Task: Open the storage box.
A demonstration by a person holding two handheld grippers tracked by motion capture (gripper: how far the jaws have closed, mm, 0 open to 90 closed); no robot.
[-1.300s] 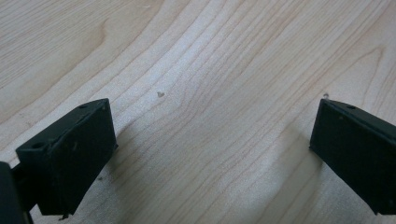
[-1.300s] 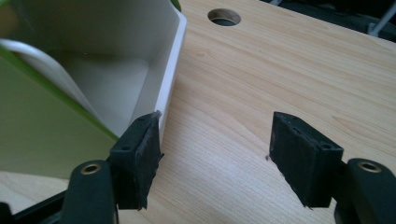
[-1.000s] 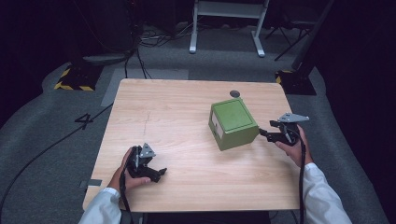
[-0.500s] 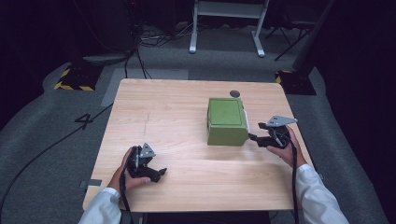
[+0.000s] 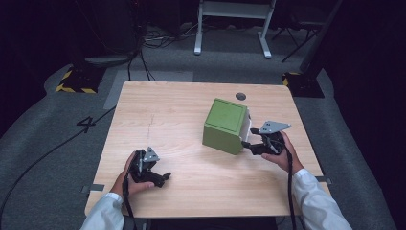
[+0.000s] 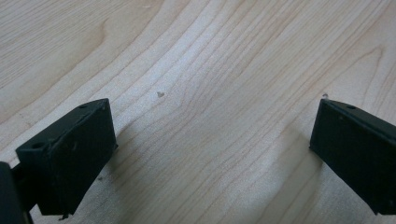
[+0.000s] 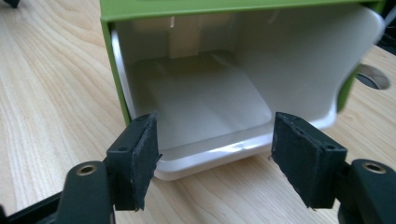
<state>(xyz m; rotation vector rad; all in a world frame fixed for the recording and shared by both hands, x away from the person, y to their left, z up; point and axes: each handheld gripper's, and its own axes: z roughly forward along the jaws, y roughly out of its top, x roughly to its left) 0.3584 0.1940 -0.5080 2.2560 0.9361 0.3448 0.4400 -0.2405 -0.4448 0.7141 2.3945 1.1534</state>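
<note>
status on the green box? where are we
Done: green box lies on its side, white inside facing the right gripper. In hand: its open jaws sit at the box's mouth, gripping nothing. Left gripper rests open on the table. Goal unknown, so what remains is unclear.

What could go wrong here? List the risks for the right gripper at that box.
1. The right gripper is open, its jaws at the white rim of the green box; closing on that thin lip might slip.
2. The box lies on its side, so a push could slide it toward the table hole.
</note>
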